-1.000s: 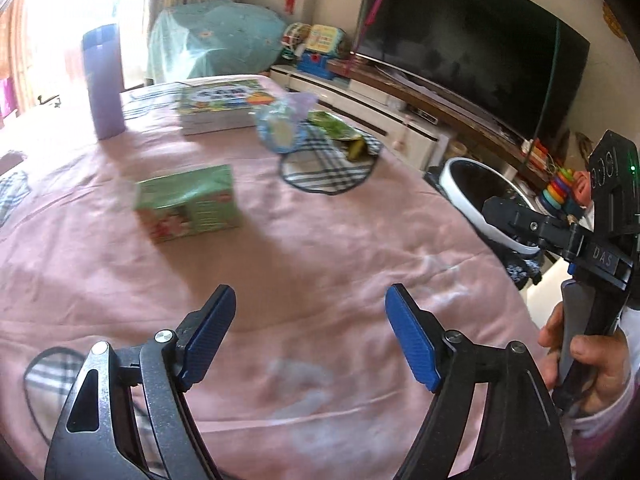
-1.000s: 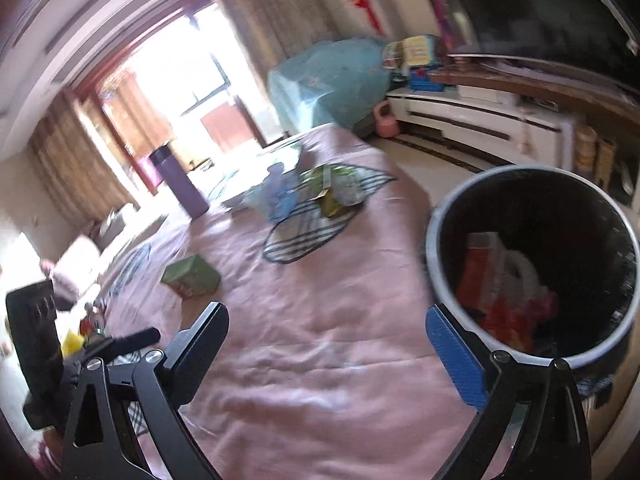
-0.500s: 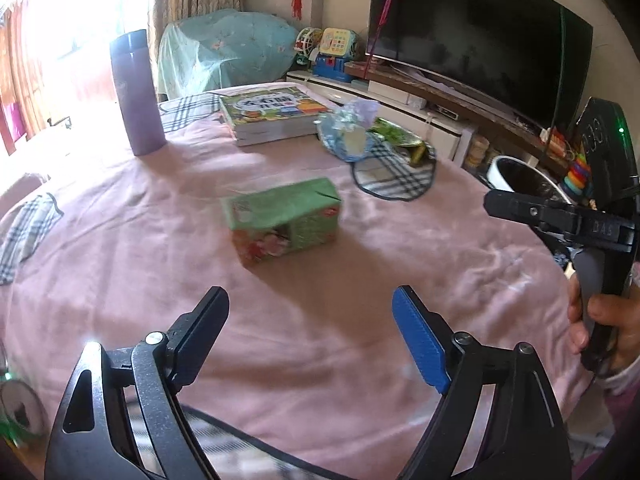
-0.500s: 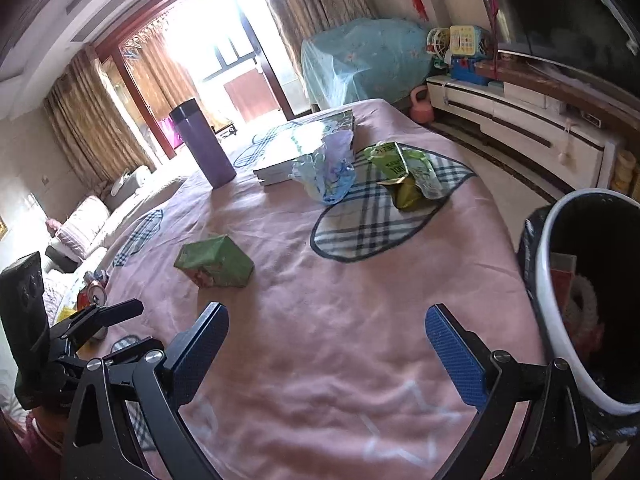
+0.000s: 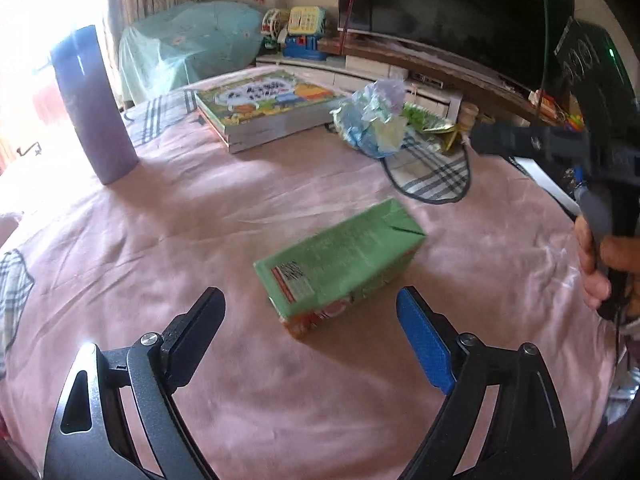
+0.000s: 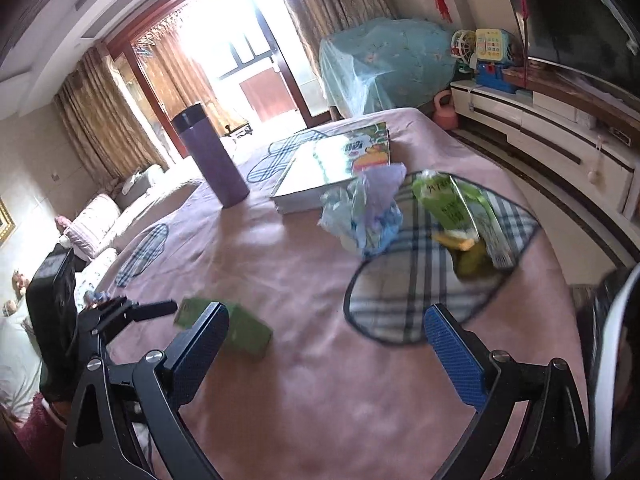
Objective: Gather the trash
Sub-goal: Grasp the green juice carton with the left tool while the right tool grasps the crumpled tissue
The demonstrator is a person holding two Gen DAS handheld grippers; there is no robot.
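One green carton [image 5: 340, 268] just beyond spread left tongs [image 5: 310, 332]

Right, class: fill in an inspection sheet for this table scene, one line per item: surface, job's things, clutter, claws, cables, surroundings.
Surface: pink tablecloth with plaid patches, wrinkled.
Job's things: green carton lying on its side; crumpled blue plastic bag; green snack wrappers on a plaid patch; bin at the table's right edge.
Clutter: purple tumbler upright; stack of picture books.
Claws: left claw open, just short of the carton; right claw open, empty.
Cables: nothing seen.
Surroundings: television, toys on the low cabinet, covered furniture, bright curtained window.
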